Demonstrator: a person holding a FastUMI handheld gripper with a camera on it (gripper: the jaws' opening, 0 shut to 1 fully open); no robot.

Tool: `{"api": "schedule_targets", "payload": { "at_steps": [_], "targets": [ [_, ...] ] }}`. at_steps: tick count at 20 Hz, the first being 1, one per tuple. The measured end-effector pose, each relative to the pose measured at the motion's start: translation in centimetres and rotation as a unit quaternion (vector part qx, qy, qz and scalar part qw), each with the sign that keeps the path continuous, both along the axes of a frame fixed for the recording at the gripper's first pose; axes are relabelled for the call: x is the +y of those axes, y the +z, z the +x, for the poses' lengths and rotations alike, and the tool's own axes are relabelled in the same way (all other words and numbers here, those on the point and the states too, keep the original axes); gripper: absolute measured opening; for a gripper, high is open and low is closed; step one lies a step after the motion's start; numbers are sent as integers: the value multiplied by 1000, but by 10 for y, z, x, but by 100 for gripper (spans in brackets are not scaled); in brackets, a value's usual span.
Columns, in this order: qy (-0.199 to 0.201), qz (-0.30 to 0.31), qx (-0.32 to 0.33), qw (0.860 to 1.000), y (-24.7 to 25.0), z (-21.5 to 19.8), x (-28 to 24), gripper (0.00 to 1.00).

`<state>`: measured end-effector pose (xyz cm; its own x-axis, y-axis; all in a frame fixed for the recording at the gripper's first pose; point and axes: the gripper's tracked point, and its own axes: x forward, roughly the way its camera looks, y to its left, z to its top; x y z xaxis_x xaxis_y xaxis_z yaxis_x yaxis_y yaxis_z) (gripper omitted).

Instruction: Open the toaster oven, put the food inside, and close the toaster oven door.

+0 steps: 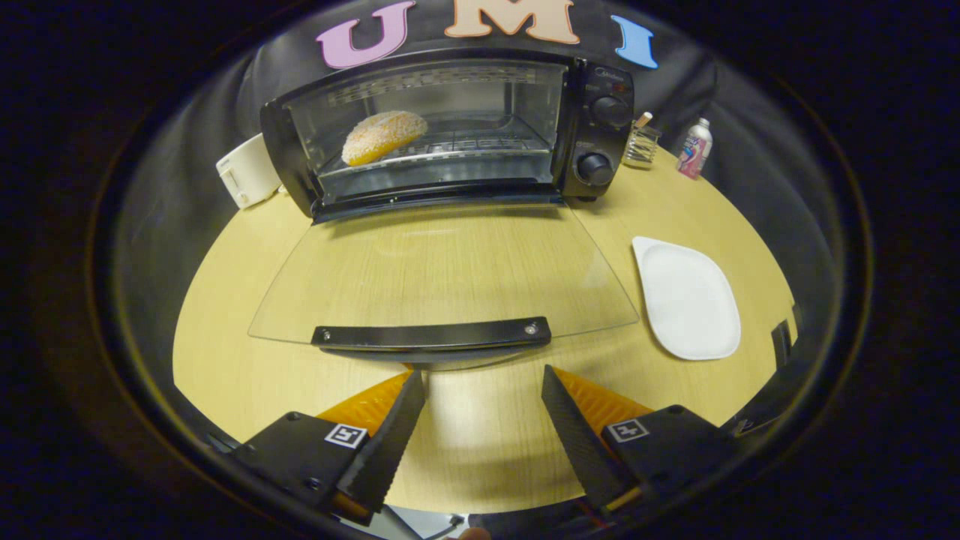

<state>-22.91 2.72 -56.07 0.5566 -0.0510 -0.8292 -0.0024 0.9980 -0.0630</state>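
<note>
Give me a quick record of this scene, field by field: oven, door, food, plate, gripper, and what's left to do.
oven: black toaster oven at the back of the light wooden table
door: clear glass door folded down flat, black handle just ahead of the fingers
food: golden sugared bread roll on the wire rack inside
plate: white plate beside the door, bare
gripper: gripper open, holding nothing
remaining: close the door
</note>
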Motion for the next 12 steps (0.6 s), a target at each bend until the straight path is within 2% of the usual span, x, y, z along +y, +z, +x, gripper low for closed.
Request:
{"api": "schedule_targets", "payload": {
  "at_steps": [6, 10, 12],
  "targets": [
    [42, -30, -34, 998, 25, 8, 3, 100],
    [40, -21, -79, 996, 57, 15, 6, 100],
    [35, -2, -120, 992, 82, 33, 12, 100]
  ]
}}
